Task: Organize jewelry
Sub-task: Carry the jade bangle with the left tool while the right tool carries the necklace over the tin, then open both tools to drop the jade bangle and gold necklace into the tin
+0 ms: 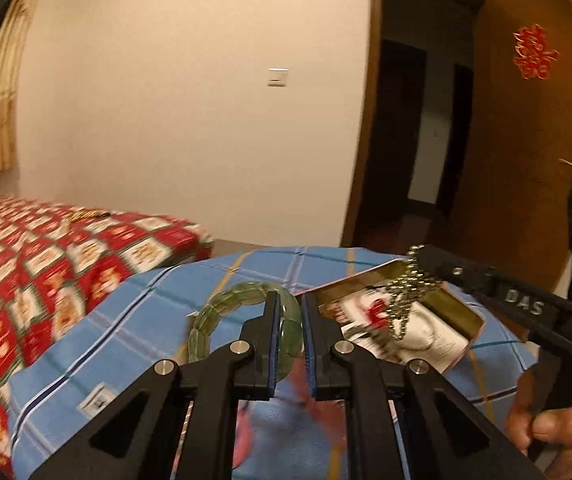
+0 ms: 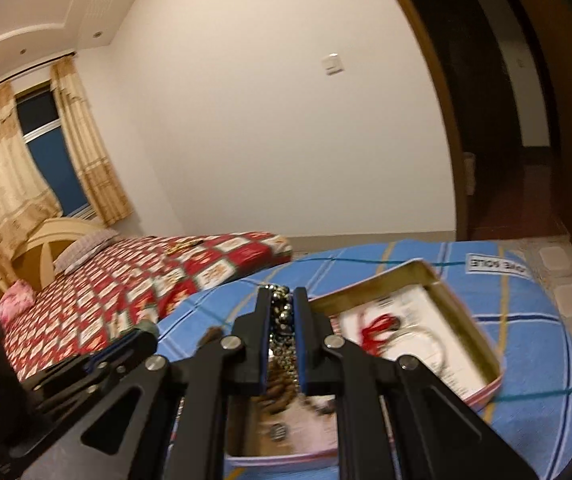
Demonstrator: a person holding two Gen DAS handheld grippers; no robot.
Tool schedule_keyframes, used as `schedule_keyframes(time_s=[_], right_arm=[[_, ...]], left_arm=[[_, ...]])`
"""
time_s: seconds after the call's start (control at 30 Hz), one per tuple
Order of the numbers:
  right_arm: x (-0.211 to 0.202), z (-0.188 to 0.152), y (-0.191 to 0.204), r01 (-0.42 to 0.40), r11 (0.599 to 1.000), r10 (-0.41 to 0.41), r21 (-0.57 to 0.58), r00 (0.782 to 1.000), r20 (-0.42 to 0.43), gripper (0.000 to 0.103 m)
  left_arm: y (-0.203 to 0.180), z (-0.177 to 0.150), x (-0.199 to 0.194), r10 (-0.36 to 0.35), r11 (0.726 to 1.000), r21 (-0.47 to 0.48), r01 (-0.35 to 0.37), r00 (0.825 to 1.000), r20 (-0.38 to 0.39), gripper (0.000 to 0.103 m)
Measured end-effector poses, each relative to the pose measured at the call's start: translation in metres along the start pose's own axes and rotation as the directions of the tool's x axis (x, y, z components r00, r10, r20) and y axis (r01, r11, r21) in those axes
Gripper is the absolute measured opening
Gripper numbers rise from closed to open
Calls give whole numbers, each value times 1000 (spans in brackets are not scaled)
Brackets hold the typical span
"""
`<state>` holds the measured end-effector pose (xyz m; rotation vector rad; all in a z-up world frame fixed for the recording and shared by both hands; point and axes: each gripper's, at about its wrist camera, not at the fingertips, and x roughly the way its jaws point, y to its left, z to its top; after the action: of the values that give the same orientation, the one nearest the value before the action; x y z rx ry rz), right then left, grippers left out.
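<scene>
Two grippers hang over a blue plaid cloth point(image 1: 133, 320) — the left gripper point(image 1: 288, 320) pinches a green bangle point(image 1: 221, 312), lifted clear of the cloth, while the right gripper point(image 2: 281, 320) is clamped on a beaded chain point(image 1: 406, 300) that dangles above an open tin point(image 2: 466, 320). Inside the tin lie a white card and a red-corded piece point(image 2: 378, 326); a second tin point(image 2: 277, 436) sits directly beneath the right gripper.
</scene>
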<state>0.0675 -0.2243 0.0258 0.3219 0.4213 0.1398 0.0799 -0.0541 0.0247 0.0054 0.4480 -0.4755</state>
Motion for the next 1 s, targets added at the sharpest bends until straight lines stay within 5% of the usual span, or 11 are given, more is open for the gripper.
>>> schedule_keyframes(time_s=[0.33, 0.67, 0.73, 0.8, 0.83, 0.87, 1.0], right_arm=[[17, 20, -57, -28, 994, 33, 108, 999, -40, 13], [51, 18, -79, -31, 992, 49, 121, 988, -149, 18], [52, 16, -82, -7, 993, 26, 120, 988, -155, 21], [46, 17, -82, 1, 994, 15, 112, 991, -135, 33], [40, 18, -81, 26, 995, -15, 100, 994, -107, 49], [36, 19, -81, 47, 995, -39, 91, 996, -86, 60], [18, 21, -83, 146, 987, -147, 65, 989, 5, 62]], left_arm=[[-55, 2, 57, -63, 996, 50, 68, 993, -100, 10], [-69, -10, 88, -29, 997, 59, 39, 985, -172, 11], [-71, -11, 89, -40, 997, 52, 51, 981, -187, 20], [-69, -11, 84, -24, 998, 45, 33, 984, -174, 61], [-68, -11, 81, -17, 999, 38, 23, 988, -155, 68], [-65, -11, 74, -17, 1000, 24, 20, 992, -122, 73], [-60, -12, 64, 25, 1000, 13, -24, 996, -91, 73]])
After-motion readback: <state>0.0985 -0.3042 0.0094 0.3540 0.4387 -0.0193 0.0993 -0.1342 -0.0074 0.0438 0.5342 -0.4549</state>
